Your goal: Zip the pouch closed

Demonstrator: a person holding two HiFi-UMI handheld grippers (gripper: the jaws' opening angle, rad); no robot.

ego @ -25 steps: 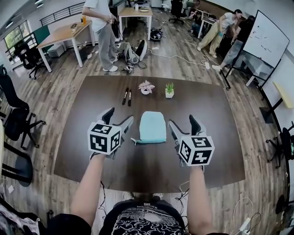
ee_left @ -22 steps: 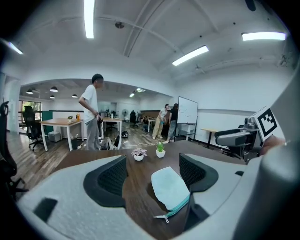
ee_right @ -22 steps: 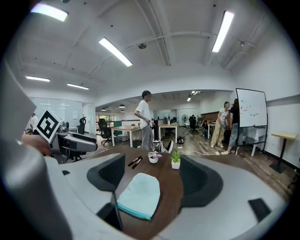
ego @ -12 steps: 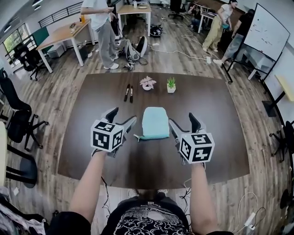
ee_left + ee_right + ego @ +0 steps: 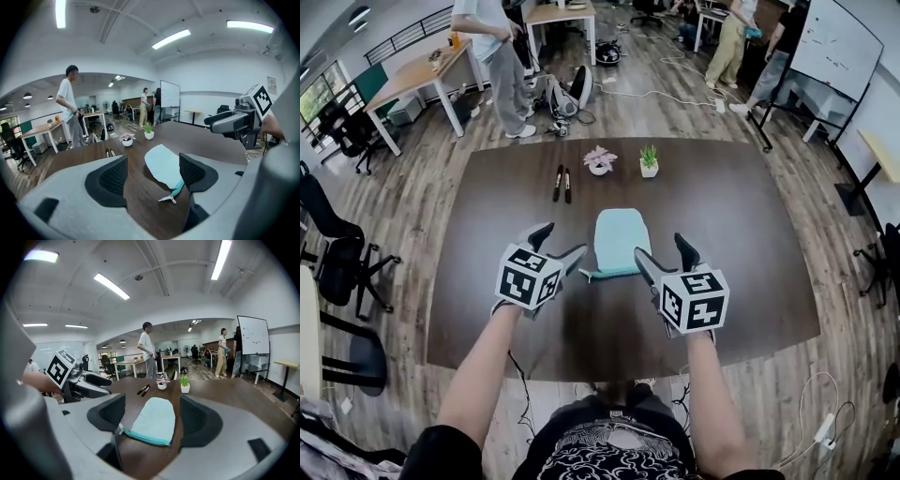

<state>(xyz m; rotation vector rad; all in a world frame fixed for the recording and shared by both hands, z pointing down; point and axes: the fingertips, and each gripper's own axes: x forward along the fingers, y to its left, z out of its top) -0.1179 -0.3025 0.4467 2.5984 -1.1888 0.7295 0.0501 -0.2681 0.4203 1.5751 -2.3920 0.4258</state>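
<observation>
Hovering at the pouch [image 5: 618, 241] on the table [image 5: 741, 234]: left hand-held gripper [image 5: 561, 242] and right hand-held gripper [image 5: 661, 247], jaws spread, empty.
Best: left pinches the zip pull [image 5: 168, 199], right pins the zip edge taut.

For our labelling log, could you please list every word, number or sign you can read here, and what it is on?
No text can be read.
Whiteboard: marks too small to read.
Wall sign: blurred.
Left cube, right cube: square patterns, no words.
</observation>
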